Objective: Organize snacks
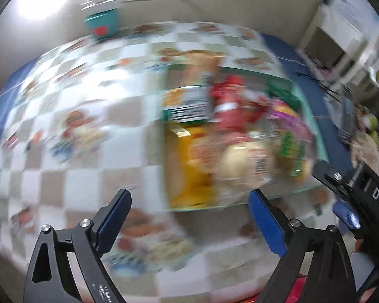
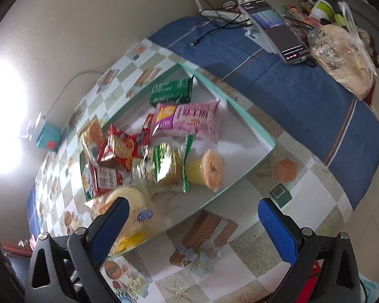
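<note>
I'm seeing my left gripper (image 1: 189, 217) hanging spread wide with nothing between its pads, and my right gripper (image 2: 194, 223) gaping empty too; just beyond them the shallow white tray (image 2: 250, 136) is sitting on the checked tablecloth (image 2: 240, 265); snack packets are lying heaped inside; the pink packet (image 2: 189, 121) is lying flat, long axis running across the tray; the green packet (image 2: 170, 91) is lying behind it.

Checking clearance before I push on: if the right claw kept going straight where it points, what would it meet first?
Probably the near rim of the tray, with the checked tablecloth just before it; depth is unclear. The right claw is open and empty.
</note>
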The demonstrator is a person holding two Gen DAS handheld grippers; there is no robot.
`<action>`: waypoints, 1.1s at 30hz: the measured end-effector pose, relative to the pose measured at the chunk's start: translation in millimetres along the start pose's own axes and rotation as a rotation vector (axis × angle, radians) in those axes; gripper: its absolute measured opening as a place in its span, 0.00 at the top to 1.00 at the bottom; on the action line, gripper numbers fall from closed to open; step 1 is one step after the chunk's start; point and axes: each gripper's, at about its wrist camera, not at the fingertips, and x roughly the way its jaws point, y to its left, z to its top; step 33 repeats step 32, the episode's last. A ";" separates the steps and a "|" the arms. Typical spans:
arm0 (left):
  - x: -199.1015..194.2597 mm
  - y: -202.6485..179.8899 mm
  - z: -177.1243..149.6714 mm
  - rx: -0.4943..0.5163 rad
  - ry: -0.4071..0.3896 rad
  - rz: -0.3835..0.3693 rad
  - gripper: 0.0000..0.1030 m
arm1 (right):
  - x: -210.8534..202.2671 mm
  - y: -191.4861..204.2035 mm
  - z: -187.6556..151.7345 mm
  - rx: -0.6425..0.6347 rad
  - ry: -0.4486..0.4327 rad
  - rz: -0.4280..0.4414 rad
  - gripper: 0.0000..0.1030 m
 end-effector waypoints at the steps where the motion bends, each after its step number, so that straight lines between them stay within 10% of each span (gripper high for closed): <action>1: -3.0 12.7 -2.1 -0.033 -0.002 0.034 0.09 | 2.2 3.4 -3.4 -0.018 0.015 -0.001 0.00; 8: -13.9 75.7 -19.9 -0.193 0.026 0.186 0.09 | 2.2 37.7 -28.9 -0.184 0.048 0.011 0.00; 33: -30.1 81.3 -31.7 -0.122 0.008 0.219 0.09 | -15.5 84.9 -65.1 -0.415 0.001 -0.013 0.00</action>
